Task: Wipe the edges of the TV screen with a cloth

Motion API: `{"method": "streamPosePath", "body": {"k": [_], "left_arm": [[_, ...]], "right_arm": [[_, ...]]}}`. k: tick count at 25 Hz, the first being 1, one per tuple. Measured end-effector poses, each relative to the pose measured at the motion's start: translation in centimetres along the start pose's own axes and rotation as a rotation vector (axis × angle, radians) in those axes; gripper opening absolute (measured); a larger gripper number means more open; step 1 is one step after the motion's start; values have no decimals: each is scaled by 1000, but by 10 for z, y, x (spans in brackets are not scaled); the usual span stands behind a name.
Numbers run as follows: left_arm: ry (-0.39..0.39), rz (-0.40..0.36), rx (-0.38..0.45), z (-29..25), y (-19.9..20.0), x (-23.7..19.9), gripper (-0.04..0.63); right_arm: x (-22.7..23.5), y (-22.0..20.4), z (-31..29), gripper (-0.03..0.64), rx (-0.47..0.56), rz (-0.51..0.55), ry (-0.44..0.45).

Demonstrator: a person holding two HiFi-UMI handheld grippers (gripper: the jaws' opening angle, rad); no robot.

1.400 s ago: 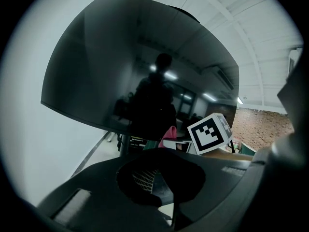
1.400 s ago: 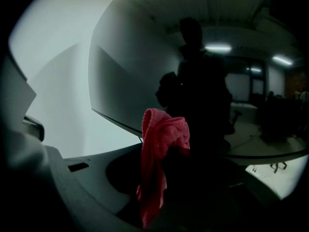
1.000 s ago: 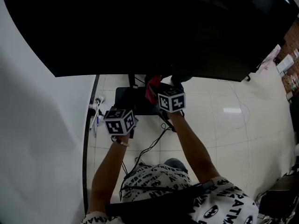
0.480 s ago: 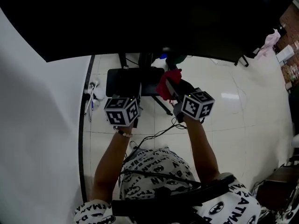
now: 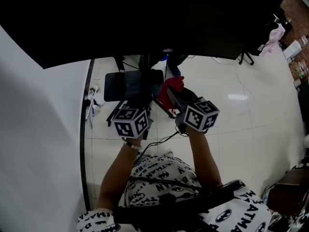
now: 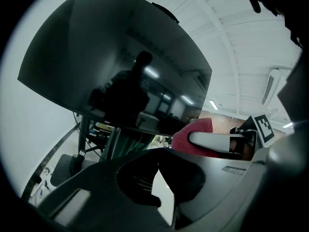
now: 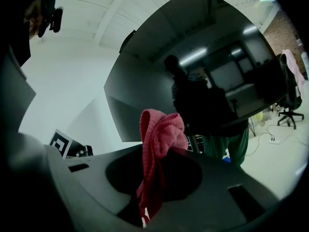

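The big dark TV screen (image 5: 145, 18) fills the top of the head view, and its lower edge runs above both grippers. My right gripper (image 5: 173, 96) is shut on a red cloth (image 5: 170, 87), held a little below that edge and apart from it. In the right gripper view the cloth (image 7: 158, 141) bunches up between the jaws, with the TV (image 7: 193, 66) ahead. My left gripper (image 5: 139, 103) stands beside it on the left; its jaws (image 6: 157, 167) are shut with nothing between them. The left gripper view shows the screen (image 6: 111, 71) and the cloth (image 6: 192, 132).
Under the TV, the black stand base (image 5: 120, 85) sits on the pale tiled floor, with cables (image 5: 159, 144) trailing from it. A white wall (image 5: 38, 144) rises at the left, with a power strip (image 5: 92, 100) at its foot. An office chair (image 5: 247, 57) stands at the right.
My right gripper has dropped down and to the right with the cloth, away from the TV's lower edge. The left gripper has stayed about where it was.
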State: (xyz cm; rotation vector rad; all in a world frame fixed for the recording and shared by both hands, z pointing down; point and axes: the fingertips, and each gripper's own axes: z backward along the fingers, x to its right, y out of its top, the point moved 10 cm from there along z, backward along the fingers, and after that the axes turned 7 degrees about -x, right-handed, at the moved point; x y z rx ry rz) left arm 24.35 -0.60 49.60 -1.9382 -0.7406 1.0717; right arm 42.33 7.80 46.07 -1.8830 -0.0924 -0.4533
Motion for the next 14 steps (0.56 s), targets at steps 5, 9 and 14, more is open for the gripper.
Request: {"method": "streamPosePath", "body": {"k": [5, 9, 14], "left_arm": [[24, -12, -10, 2, -6, 3, -11], [33, -37, -25, 8, -7, -7, -11], [31, -115, -55, 18, -2, -14, -11]], "right_arm": [[-3, 1, 0, 80, -3, 9, 30], [-10, -1, -8, 80, -15, 30, 46], [-10, 0, -11, 80, -31, 43, 38]]}}
